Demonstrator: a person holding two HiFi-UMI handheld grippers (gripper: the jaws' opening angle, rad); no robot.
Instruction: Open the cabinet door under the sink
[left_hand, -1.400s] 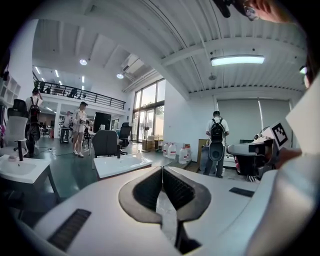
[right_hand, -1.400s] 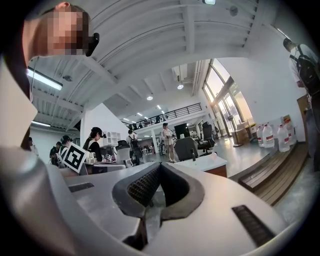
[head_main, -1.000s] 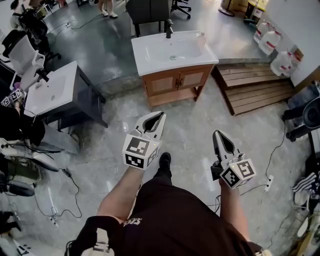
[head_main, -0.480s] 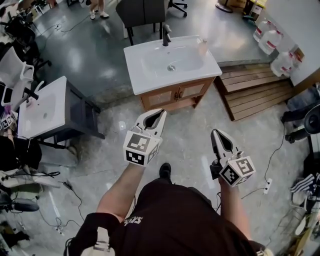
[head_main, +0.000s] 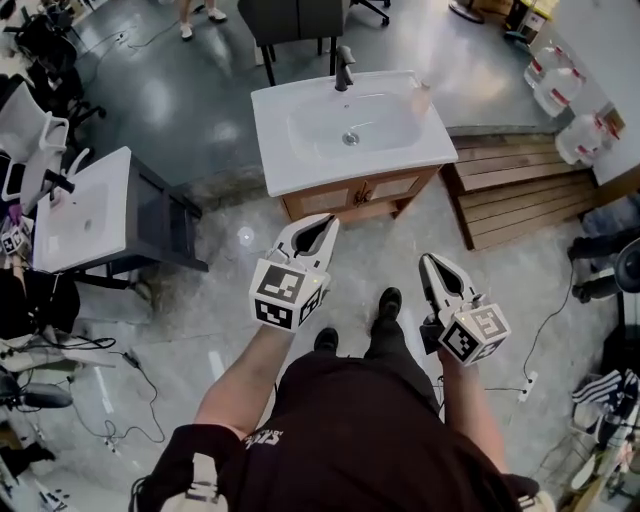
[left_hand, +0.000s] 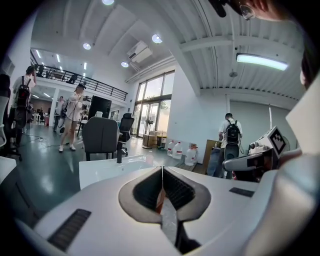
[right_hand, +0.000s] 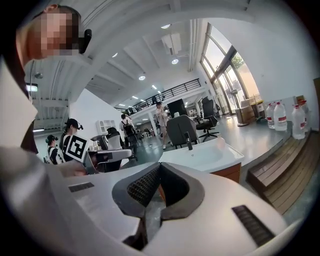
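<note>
A white sink basin (head_main: 350, 130) with a dark tap sits on a wooden cabinet (head_main: 357, 193) whose two doors are closed, only their top strip showing under the basin rim. My left gripper (head_main: 326, 222) is shut and empty, its tip a short way in front of the cabinet's left door. My right gripper (head_main: 431, 263) is also shut and empty, farther back and to the right. In the left gripper view the basin (left_hand: 107, 167) lies just beyond the closed gripper (left_hand: 162, 171). In the right gripper view the basin (right_hand: 202, 156) and cabinet (right_hand: 227, 173) stand ahead of the gripper (right_hand: 160, 169).
A second sink on a dark stand (head_main: 85, 205) is at the left. A wooden pallet (head_main: 520, 190) lies right of the cabinet, with water jugs (head_main: 560, 85) beyond. A chair (head_main: 290, 20) stands behind the sink. Cables (head_main: 545, 330) run over the floor; people stand in the background.
The sink cabinet has come nearer and lower in the head view as I walked towards it. Both grippers moved forward with me and stayed shut.
</note>
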